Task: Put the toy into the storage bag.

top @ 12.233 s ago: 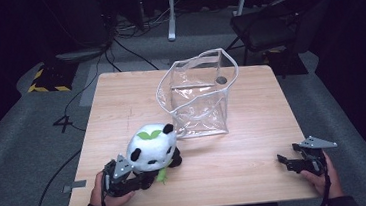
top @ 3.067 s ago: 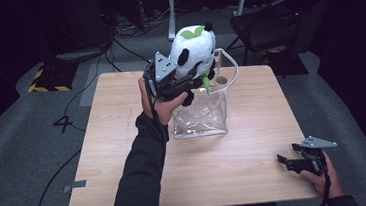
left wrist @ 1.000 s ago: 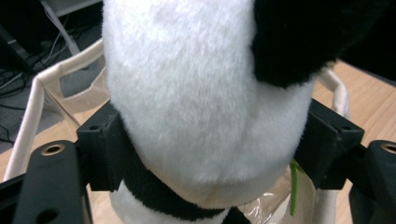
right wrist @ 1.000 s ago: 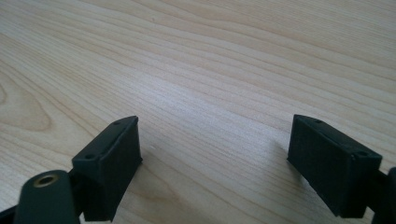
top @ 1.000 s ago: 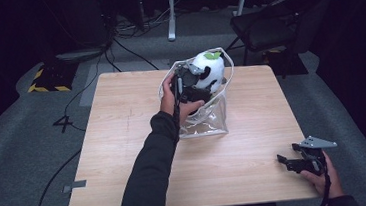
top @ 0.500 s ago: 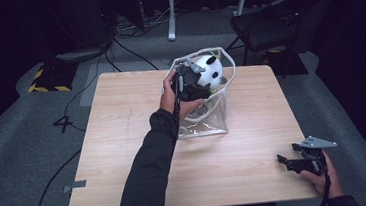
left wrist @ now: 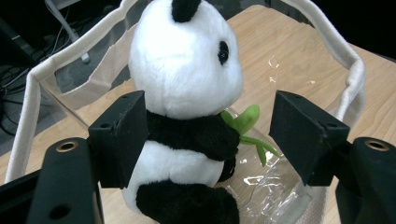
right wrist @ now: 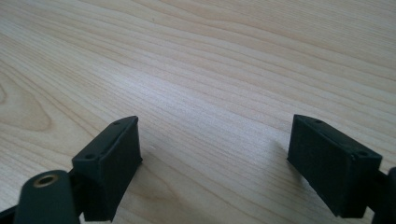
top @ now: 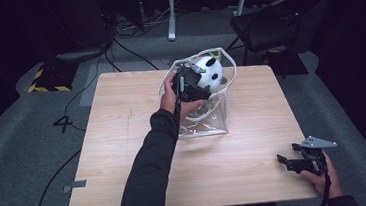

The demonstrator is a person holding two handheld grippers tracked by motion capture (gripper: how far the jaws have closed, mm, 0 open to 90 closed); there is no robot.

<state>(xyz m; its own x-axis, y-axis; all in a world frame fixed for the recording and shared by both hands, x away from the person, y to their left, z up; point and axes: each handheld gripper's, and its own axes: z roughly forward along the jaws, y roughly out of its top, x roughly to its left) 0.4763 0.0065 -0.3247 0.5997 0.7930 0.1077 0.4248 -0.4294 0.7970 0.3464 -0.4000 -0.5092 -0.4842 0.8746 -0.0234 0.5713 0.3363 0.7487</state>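
Black-and-white panda, green leaf

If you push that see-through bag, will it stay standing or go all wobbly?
Probably wobbly: the clear bag has thin, crinkled walls, so it looks floppy and light. It may slide on the smooth wooden table. The panda toy inside might weigh it down a little.

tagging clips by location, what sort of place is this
Probably a dim lab or recording studio, not a home: a lone wooden table on grey carpet, loose cables across the floor, hazard tape, and an office chair behind.
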